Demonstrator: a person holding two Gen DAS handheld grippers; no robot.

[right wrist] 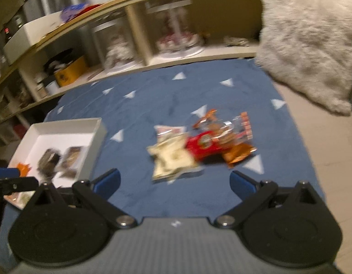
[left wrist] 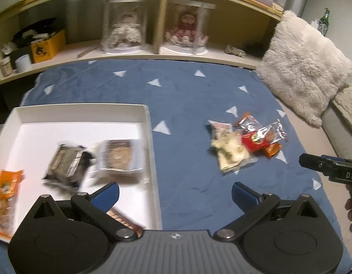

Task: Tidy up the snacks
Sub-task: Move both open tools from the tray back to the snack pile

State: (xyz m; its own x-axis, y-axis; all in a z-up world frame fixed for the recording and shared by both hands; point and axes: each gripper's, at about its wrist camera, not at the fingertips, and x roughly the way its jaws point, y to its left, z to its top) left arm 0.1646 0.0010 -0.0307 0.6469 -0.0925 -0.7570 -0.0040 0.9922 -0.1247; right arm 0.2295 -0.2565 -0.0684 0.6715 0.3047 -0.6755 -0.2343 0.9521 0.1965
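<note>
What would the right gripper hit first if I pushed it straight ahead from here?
Most likely the pale snack packet at the near edge of the loose pile on the blue blanket. The right gripper is open and empty, and nothing shows between. Blur leaves depth uncertain.

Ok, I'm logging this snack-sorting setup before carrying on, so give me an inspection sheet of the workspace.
Surface: blue blanket with pale triangles.
Job's things: white tray holding several snack packs; loose snack pile on the blanket to its right.
Clutter: nothing seen on the blanket besides the snacks.
Grippers: left gripper open, empty; right gripper open, empty, near the pile.
Cables: nothing seen.
Surroundings: shelf with two cased dolls, fluffy cushion, green bottle.
</note>
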